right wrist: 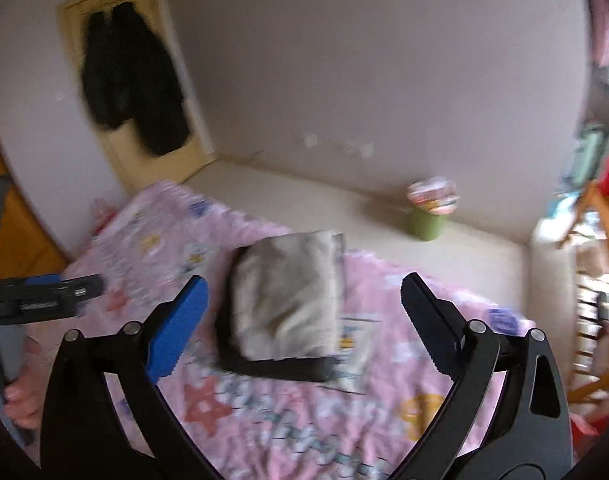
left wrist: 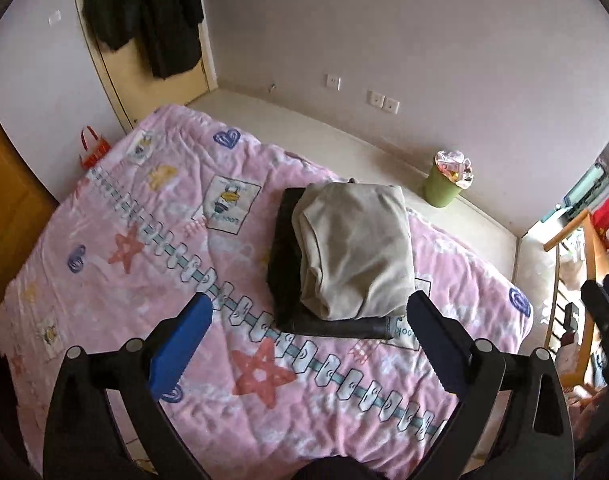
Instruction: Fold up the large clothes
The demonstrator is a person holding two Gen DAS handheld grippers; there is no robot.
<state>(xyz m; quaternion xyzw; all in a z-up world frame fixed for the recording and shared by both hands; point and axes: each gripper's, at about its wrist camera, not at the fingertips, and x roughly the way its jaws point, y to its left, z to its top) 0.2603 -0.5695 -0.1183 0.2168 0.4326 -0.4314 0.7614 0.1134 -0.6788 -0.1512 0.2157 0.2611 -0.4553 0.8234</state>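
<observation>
Beige garment (left wrist: 354, 252) lies folded atop dark garment (left wrist: 286, 264) on pink quilt (left wrist: 144, 240).

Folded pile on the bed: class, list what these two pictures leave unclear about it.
- Dark garment: left wrist view, mostly hidden beneath the beige garment; its kind cannot be told.
- Number of folds in either garment: hidden inside the pile in both views.
- Pile's far edge: left wrist view, hidden behind the beige garment.
- Fabric detail: right wrist view, motion blur.
</observation>
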